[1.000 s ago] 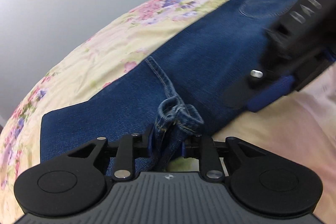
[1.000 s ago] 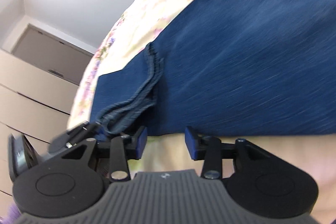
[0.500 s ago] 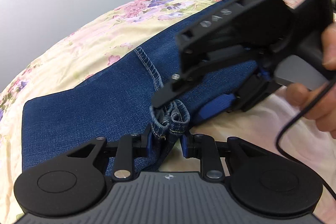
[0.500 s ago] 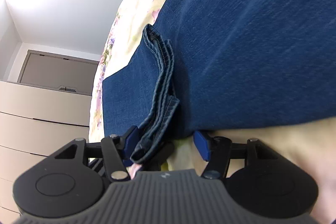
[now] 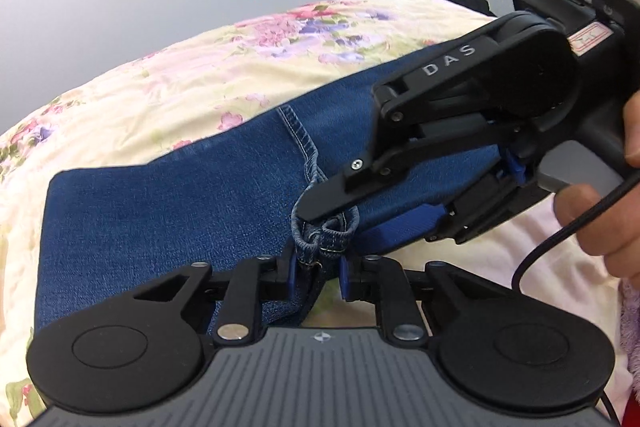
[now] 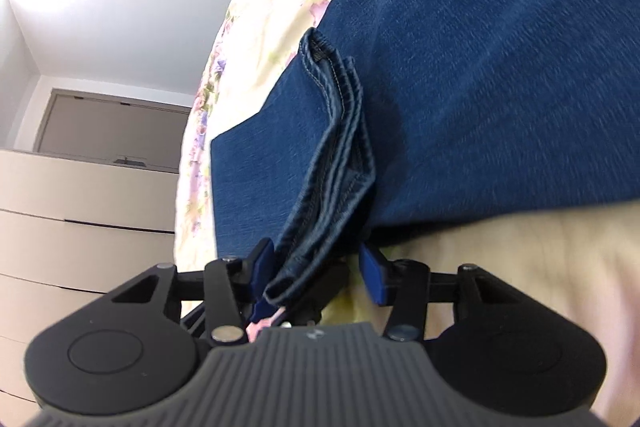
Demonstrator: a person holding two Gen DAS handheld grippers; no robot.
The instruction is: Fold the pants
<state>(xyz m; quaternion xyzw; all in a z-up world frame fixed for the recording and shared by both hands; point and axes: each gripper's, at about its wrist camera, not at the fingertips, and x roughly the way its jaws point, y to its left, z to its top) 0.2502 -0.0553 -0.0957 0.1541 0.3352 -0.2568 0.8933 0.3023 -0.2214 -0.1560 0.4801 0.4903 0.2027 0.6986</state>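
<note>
We hold the jeans (image 5: 168,211) hem bunch (image 5: 324,233) on the bed (image 5: 160,83): left gripper (image 5: 318,275) clamped; right gripper (image 6: 320,269) fingers apart, straddling it. Close squarely, catching every layer.

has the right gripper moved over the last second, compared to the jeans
Yes. In the left wrist view the right gripper has come in from the far right toward the bunched hem of the jeans, and its tongs now straddle that hem.

The pants (image 5: 160,211) are made of coarse matt denim (stitched seams); the bedspread (image 5: 200,67) is of soft, printed cloth.
</note>
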